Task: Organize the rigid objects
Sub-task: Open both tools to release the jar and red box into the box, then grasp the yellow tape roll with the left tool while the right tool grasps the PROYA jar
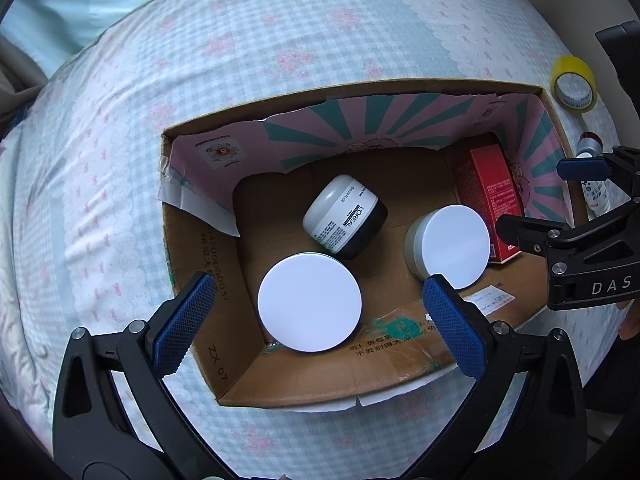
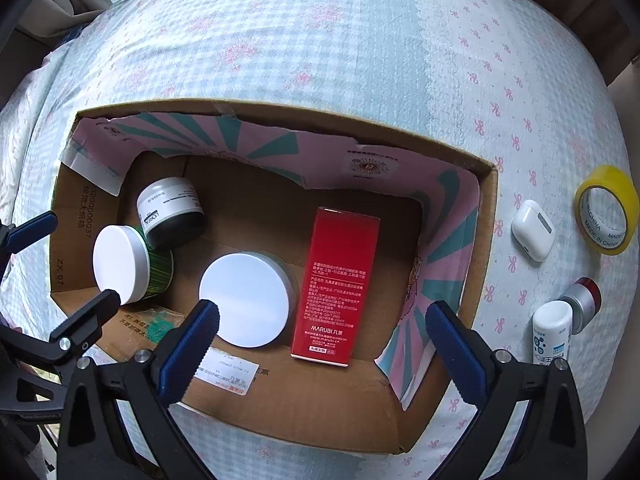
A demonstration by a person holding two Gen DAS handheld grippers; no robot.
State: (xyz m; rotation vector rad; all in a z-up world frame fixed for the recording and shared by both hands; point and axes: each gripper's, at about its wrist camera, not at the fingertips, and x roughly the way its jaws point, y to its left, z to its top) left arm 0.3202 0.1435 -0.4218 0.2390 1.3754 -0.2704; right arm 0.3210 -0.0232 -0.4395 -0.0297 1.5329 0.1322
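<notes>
I see both hand-held grippers, left (image 1: 320, 324) and right (image 2: 322, 344), spread wide and empty above the cardboard box (image 2: 288, 412) at frame centre; inside lie a L'OREAL jar (image 1: 346, 216) and red MARUBI carton (image 2: 340, 284).

I am looking down on a bed (image 2: 320, 40) covered in a pale checked sheet with pink bows. Lying directly on it are a cardboard box (image 2: 304, 412), a white earbud case (image 2: 534, 230), yellow tape (image 2: 608, 210), a silver-and-red bottle (image 2: 585, 300) and a white bottle (image 2: 553, 336).
</notes>
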